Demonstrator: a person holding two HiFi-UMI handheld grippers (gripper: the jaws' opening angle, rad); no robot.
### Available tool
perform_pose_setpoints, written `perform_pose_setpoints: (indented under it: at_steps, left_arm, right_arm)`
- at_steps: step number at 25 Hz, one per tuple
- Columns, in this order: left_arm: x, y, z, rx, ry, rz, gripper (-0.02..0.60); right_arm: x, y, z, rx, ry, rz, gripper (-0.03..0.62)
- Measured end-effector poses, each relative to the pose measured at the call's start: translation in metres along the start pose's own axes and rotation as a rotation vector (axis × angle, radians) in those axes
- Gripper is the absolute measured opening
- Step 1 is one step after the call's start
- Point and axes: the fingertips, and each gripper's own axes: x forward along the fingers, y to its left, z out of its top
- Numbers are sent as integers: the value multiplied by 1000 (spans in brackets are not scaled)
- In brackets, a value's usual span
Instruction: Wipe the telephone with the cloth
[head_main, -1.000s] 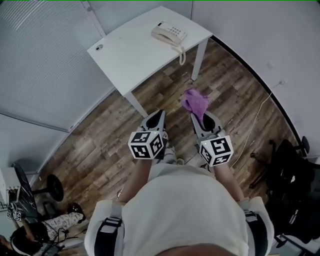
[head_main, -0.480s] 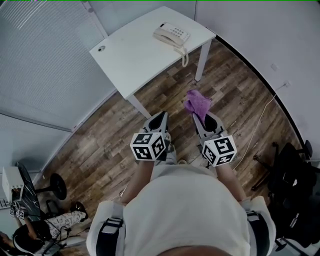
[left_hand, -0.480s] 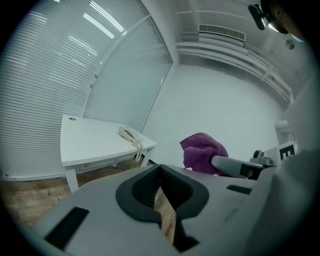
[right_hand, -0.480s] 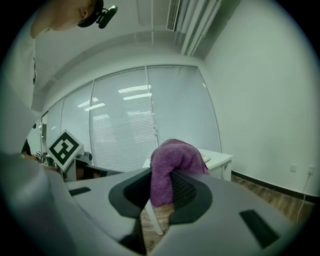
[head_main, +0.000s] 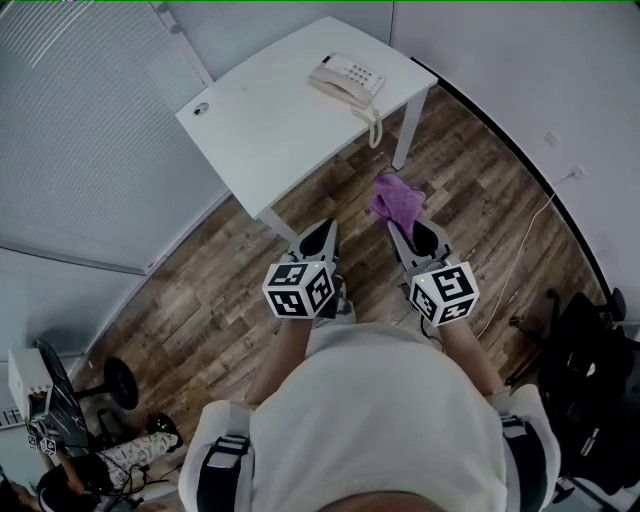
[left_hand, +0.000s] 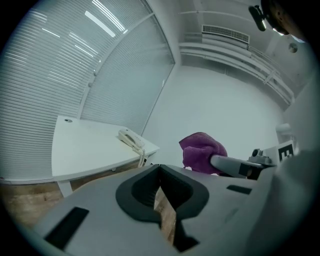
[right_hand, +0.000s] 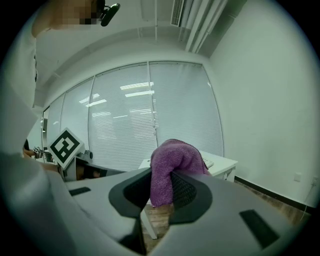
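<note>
A cream telephone (head_main: 346, 78) with a coiled cord lies near the far right corner of a white table (head_main: 270, 120); the left gripper view shows the telephone (left_hand: 131, 139) too. My right gripper (head_main: 403, 222) is shut on a purple cloth (head_main: 396, 198), which bunches up above its jaws; the cloth (right_hand: 172, 162) fills the middle of the right gripper view. My left gripper (head_main: 319, 233) is shut with nothing in it. Both grippers hang over the wooden floor, short of the table's near edge. In the left gripper view the cloth (left_hand: 201, 152) shows to the right.
A white table leg (head_main: 405, 135) stands just beyond the cloth. A white cable (head_main: 520, 240) trails over the floor at right, near a black chair (head_main: 585, 350). Window blinds (head_main: 80, 130) run along the left wall. Dark equipment (head_main: 60, 400) sits at lower left.
The view has shifted a little: table and telephone sit slightly nearer and to the right. Both grippers keep their pose, the cloth still in the right one.
</note>
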Motion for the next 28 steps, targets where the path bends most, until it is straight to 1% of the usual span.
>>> perform_pose_setpoints:
  at_steps: [8,15,23,28]
  left_arm:
    - [30,31,26,-4,-3,-23,21]
    - [58,63,46,-8,19,-55,21]
    - [87,97,70,3,41,-97,21]
    - [99,110,81,14,49,-130,21]
  right_arm:
    - [50,-4,16,-37,9,8,89]
    - [90,-13,27,-9,6,-39,89]
    - [137,-21,37,-18,10,-92,89]
    - [159,-22,45,-21,1,-115,89]
